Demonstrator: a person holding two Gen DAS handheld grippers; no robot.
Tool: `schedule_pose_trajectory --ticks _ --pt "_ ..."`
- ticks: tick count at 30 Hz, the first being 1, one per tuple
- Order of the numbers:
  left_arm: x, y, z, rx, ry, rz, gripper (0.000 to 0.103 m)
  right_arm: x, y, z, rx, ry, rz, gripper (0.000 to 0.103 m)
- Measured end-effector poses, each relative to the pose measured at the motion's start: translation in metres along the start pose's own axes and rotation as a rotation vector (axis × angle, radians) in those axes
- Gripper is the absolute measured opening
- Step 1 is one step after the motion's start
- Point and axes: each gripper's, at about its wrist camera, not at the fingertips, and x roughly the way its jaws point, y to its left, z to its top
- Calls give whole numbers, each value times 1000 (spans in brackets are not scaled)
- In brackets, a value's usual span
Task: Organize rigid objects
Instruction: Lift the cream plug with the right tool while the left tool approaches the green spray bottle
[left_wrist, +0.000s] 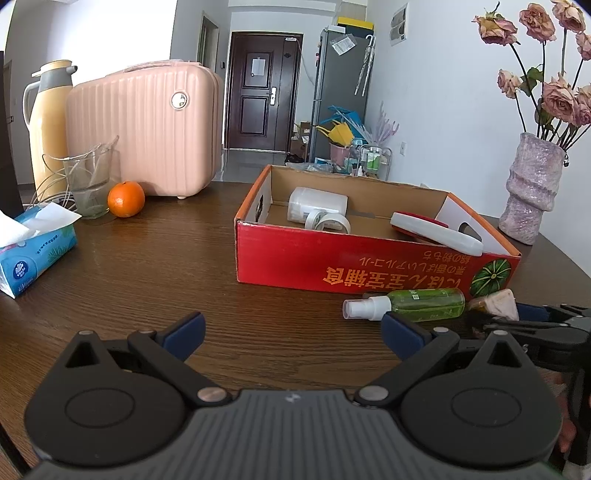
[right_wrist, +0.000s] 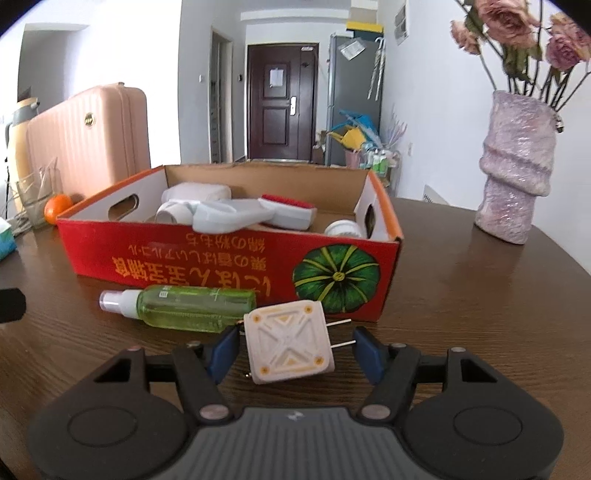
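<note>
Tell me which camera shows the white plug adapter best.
The right wrist view: the plug adapter lies between the right claw's fingers, with face and prongs clear. In the left wrist view only a corner shows behind the green spray bottle, partly hidden.

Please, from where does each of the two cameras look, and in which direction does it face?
Left wrist: sits on the left tongs, faces across the table to the red box; its open fingers and the right tongs show.
Right wrist: sits on the right tongs, faces the white plug between its fingers.
Both share: box, green spray bottle, vase.
</note>
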Motion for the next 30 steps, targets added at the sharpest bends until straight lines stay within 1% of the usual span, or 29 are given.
schedule_pose_trajectory --ticks 9,17,25,30 --pt "1 -1 -1 6 -1 7 103 -37 -3 -5 34 -79 16 58" --pt "2 -3 -3 16 -1 14 103 -65 -11 -9 68 -140 7 58" --pt "4 -10 -3 42 11 -8 103 -85 -23 -14 109 -174 -4 58" --pt "12 -20 3 67 16 -25 103 -89 -29 -15 133 -179 -12 58"
